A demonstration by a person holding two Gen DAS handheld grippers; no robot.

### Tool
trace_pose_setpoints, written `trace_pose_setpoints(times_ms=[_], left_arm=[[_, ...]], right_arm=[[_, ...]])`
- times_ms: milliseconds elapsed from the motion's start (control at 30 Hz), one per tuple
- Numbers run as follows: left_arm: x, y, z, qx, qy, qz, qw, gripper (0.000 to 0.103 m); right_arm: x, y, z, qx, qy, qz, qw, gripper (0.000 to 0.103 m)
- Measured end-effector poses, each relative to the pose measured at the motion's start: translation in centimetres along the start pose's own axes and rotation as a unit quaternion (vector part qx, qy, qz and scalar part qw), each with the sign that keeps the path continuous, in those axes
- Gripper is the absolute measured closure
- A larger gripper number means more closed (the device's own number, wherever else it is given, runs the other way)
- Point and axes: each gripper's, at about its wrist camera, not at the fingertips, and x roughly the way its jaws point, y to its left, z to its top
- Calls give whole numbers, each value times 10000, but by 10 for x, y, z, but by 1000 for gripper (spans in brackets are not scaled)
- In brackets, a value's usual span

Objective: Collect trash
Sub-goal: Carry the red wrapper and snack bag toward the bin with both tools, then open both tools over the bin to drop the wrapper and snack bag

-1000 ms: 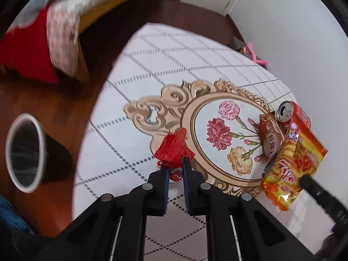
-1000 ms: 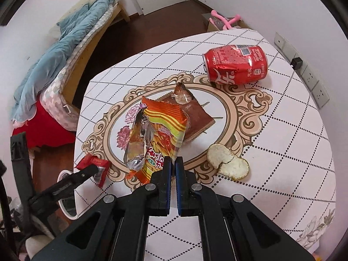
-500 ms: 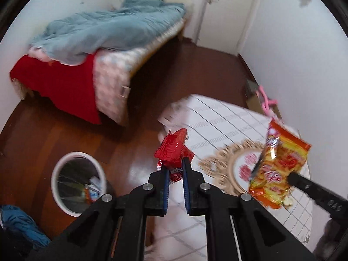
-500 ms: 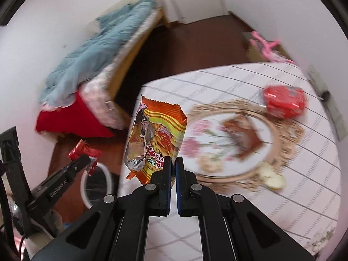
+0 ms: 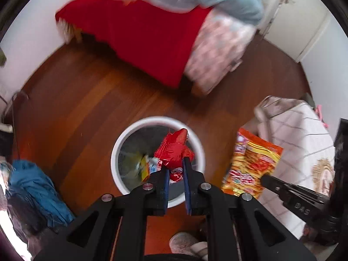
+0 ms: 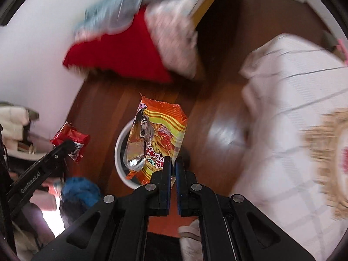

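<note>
My left gripper (image 5: pixel 175 169) is shut on a crumpled red wrapper (image 5: pixel 174 150) and holds it over the white-rimmed trash bin (image 5: pixel 121 143), which has some trash inside. My right gripper (image 6: pixel 173 163) is shut on an orange snack bag (image 6: pixel 158 139) held above the bin's rim (image 6: pixel 118 150). The orange bag also shows at the right of the left wrist view (image 5: pixel 250 163), beside the bin. The red wrapper also shows at the left of the right wrist view (image 6: pixel 71 139).
The bin stands on a brown wooden floor (image 5: pixel 87 100). A bed with red and blue covers (image 5: pixel 152 26) is behind it. The table with a white checked cloth (image 6: pixel 293 108) is to the right. A blue cloth (image 5: pixel 32 184) lies at the left. A slipper (image 5: pixel 187 243) is below.
Both grippers have swung away from the table and down toward the bin, each still holding its piece. The bin has come to the centre under the red wrapper.
</note>
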Motion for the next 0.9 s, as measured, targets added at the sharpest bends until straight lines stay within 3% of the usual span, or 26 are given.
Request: trace_pose_setpoints(times_ms=[200, 233, 333, 367, 433, 467, 500, 567, 700, 900], left_arm=[[60, 40, 2, -369, 621, -11, 9974, 89], [66, 43, 1, -430, 692, -5, 9967, 83], [79, 54, -4, -575, 786, 127, 9952, 33], [81, 60, -5, -638, 773, 120, 9949, 27], [84, 65, -8, -689, 813, 223, 9941, 22], [85, 67, -10, -689, 828, 277, 9938, 9], [85, 70, -13, -694, 814, 312, 9938, 4], [81, 73, -16, -688, 743, 348, 9942, 1], [73, 71, -27, -625, 640, 470, 9949, 1], [59, 67, -37, -502, 517, 625, 9954, 1]], right_arm=[[118, 31, 14, -40, 824, -142, 9965, 99], [132, 33, 15, -23, 915, -167, 9957, 99], [170, 37, 18, -34, 1241, -179, 9921, 98], [180, 38, 18, -34, 1342, -252, 9906, 93], [196, 40, 17, -54, 1525, -299, 9878, 70], [200, 40, 16, -79, 1518, -392, 9876, 49], [200, 39, 17, -107, 1489, -437, 9878, 39], [201, 42, 15, -218, 1469, -466, 9878, 32], [193, 42, 13, -504, 1387, -615, 9871, 2], [167, 48, 2, -994, 1083, -1151, 9824, 0]])
